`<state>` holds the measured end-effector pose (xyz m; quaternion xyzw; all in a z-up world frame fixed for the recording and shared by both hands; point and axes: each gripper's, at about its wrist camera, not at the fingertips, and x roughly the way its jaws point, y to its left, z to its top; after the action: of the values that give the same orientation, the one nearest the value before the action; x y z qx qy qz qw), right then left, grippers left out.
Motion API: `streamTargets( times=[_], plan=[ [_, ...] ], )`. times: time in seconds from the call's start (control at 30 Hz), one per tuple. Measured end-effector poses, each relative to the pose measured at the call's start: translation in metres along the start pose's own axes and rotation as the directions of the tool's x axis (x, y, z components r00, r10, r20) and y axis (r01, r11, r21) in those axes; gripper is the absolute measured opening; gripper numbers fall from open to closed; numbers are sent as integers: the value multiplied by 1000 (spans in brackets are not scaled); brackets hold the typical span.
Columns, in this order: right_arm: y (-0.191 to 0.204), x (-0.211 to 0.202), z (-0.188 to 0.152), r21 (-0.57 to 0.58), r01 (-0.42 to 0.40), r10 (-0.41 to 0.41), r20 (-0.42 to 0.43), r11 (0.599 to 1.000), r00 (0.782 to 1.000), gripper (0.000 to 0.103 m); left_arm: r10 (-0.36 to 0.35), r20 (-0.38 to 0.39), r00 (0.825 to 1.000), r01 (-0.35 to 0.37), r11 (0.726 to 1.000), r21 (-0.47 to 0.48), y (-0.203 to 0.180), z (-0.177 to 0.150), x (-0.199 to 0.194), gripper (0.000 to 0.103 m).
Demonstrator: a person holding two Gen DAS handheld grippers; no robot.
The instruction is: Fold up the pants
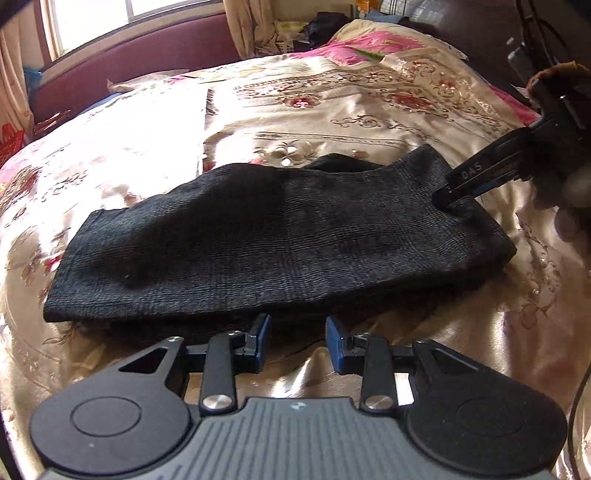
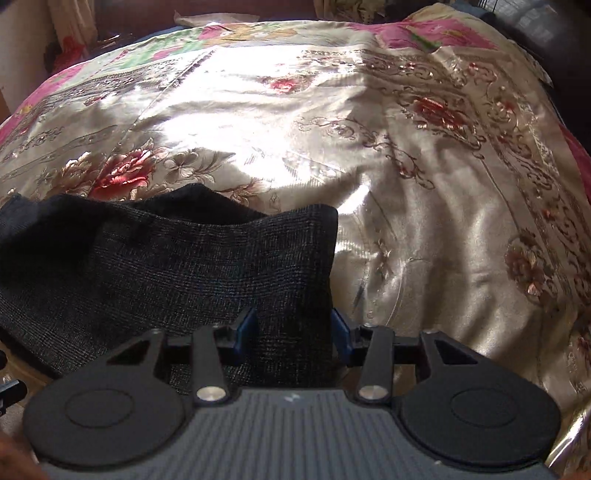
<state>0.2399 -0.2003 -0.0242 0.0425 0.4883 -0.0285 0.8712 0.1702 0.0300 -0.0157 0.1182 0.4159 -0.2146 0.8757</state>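
Note:
The dark grey ribbed pants lie folded into a long flat band across the satin bedcover. My left gripper stands open just short of the band's near edge, with nothing between its blue-padded fingers. My right gripper comes in from the right, tips down on the band's right end. In the right wrist view that end of the pants lies between and under the fingers of my right gripper. Its jaws stand apart and the cloth rests flat on the bedcover.
A hand holds the right gripper at the frame's right edge. Behind the bed are a maroon padded bench under a window, curtains and a heap of dark clothes. Dark furniture stands at the back right.

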Motion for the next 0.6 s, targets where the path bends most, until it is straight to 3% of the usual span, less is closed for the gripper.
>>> streamTargets(
  times=[0.17,0.27,0.37,0.53,0.6],
  plan=[
    [-6,7,-4,-4,-39,39,-32,999,999,48,-54,-24,998,56,997,58,-35,13,14,47],
    [-20,1,1,56,-87,89,-43,995,995,52,-70,-30,997,72,994,83,-49,18,18,47],
    [-32,-5,0,89,-79,83,-32,993,996,59,-86,-32,996,88,993,74,-55,22,18,47],
    [-23,7,0,88,-122,127,-64,989,990,60,-91,-38,995,94,993,71,-59,25,19,47],
    [-22,13,-2,81,-107,112,-62,991,992,44,-94,-32,995,96,993,67,-61,27,19,47]
  ],
)
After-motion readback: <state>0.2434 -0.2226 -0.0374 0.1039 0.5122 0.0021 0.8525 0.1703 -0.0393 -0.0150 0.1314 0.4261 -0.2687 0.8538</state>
